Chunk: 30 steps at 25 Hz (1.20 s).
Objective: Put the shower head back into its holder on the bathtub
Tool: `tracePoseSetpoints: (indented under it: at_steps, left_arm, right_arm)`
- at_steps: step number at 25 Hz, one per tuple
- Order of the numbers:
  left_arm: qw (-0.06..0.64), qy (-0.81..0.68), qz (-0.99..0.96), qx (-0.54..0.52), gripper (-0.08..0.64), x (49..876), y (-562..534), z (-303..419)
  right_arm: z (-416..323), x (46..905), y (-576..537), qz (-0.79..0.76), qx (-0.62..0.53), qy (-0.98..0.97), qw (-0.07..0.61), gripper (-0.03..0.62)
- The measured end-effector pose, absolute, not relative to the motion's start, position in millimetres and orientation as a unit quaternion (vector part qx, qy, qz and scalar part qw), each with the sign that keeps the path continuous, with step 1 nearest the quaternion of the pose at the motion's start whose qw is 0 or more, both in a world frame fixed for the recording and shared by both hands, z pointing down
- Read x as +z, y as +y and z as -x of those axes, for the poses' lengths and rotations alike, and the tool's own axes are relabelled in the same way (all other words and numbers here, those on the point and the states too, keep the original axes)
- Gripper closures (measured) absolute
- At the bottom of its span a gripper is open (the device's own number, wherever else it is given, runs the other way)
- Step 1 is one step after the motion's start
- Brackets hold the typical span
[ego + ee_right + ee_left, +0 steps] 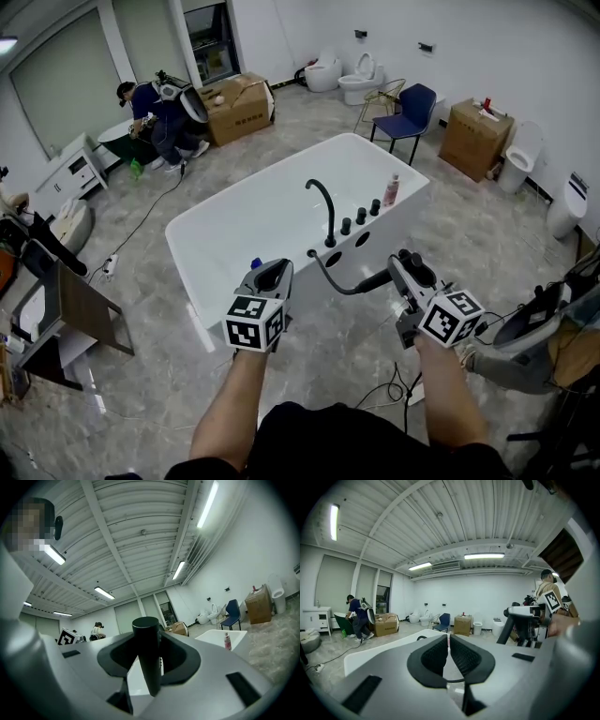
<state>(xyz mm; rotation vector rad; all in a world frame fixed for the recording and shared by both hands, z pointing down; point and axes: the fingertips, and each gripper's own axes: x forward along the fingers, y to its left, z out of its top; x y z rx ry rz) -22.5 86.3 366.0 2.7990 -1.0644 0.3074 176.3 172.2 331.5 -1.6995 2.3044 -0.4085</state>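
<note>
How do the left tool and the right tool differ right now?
The left tool is shut on nothing; the right tool clamps the black shower head handle. No hose reaches the left tool; a hose runs from the right tool's handle to the bathtub. Both point toward it.

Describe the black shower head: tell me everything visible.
The black cylindrical shower head is a smooth matte stick with a flat end, seemingly plastic. The right tool clamps it between its pads, roughly level, beside the near rim of the white bathtub, not seated on it. A black hose curves from its far end to that rim.
</note>
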Motion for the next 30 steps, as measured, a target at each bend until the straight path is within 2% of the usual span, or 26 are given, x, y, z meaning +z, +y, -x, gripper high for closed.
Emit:
tracePoseSetpoints:
  at_steps: [12,30]
  left_arm:
    - [0.079,-0.354,-0.926,0.103,0.529,378,69,13]
    - [0.080,-0.343,-0.931,0.096,0.529,387,-97,20]
  right_arm:
    - [-187,344,154,0.585,-0.150,0.789,0.111,0.449]
    - [-172,338,-12,0.593,-0.151,0.787,0.082,0.451]
